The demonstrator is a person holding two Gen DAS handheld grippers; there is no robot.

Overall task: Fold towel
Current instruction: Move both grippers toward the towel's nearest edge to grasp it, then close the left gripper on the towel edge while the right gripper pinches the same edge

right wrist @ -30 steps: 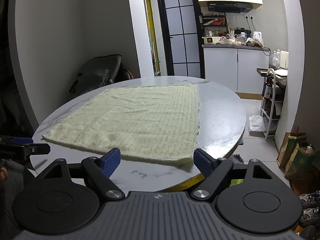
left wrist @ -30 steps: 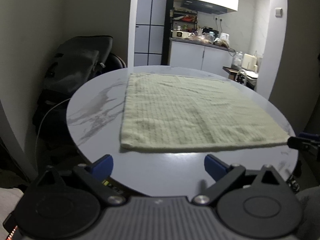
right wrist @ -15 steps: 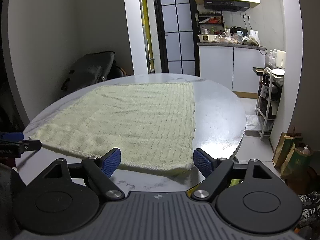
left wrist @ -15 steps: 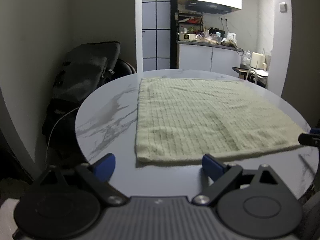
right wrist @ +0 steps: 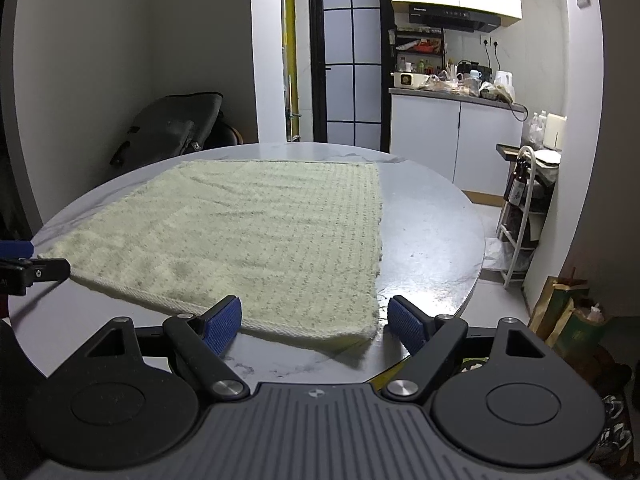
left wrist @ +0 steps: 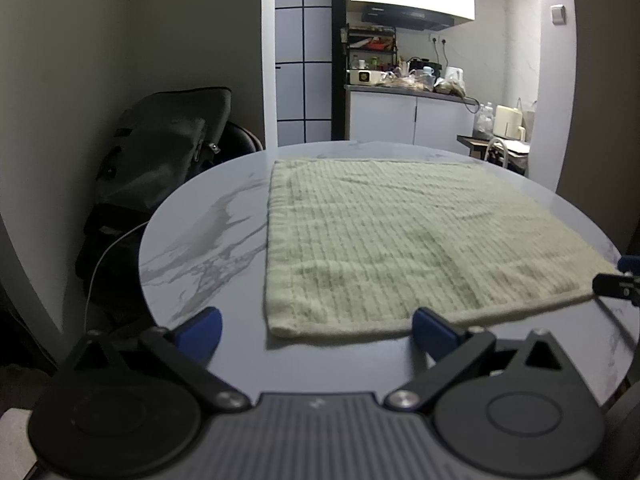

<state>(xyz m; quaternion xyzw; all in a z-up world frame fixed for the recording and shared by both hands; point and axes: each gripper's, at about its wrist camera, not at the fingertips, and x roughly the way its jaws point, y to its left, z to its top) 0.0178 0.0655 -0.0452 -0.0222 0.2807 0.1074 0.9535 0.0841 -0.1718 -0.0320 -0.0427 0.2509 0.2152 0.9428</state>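
Observation:
A pale green waffle-weave towel (left wrist: 400, 240) lies spread flat on a round marble table (left wrist: 208, 240); it also shows in the right wrist view (right wrist: 260, 232). My left gripper (left wrist: 316, 332) is open, its blue pads either side of the towel's near left corner, just short of the hem. My right gripper (right wrist: 316, 320) is open, its pads straddling the towel's near right corner at the hem. Each gripper's tip shows at the edge of the other's view.
A dark bag (left wrist: 160, 160) leans on the wall left of the table. A wire rack (right wrist: 524, 208) and paper bags (right wrist: 568, 312) stand on the floor to the right. Kitchen cabinets (right wrist: 452, 144) and a glass door (right wrist: 348, 64) are behind.
Both grippers have moved forward toward the towel's near edge. The left has also swung so the near left corner now sits between its pads. The towel has not moved.

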